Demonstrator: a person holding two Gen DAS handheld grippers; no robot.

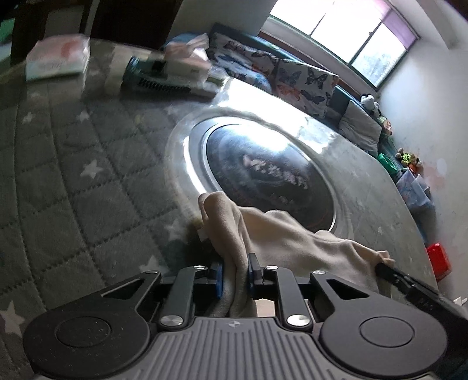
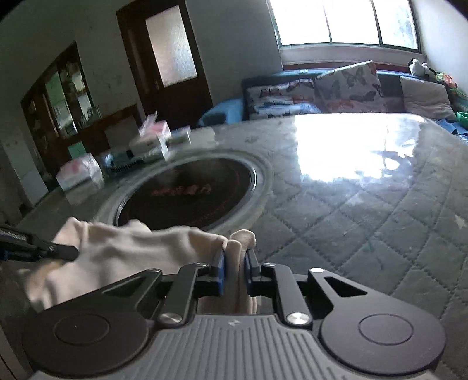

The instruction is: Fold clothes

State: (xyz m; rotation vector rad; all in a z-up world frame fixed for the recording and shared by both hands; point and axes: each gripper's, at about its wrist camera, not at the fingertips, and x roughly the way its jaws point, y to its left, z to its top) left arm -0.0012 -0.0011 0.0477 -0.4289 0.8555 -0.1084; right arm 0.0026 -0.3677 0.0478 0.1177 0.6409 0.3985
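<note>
Left wrist view: left gripper [image 1: 235, 276] and right gripper [image 2: 234, 270] each pinch the cream garment [image 1: 292, 233], held stretched above the quilted counter [image 1: 87, 175]. Next, probably: lay flat.

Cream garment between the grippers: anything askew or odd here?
Nothing stands out. The cream garment hangs bunched between the left gripper and right gripper, each shut on an edge, above the quilted table.

i'm looking at a home living room: a sofa [image 2: 389, 84] with butterfly cushions [image 1: 304, 84] under a bright window [image 2: 345, 23], a wooden door [image 2: 166, 61], a glass cabinet [image 2: 58, 93], and a quilt-covered table [image 2: 365, 204].
</note>
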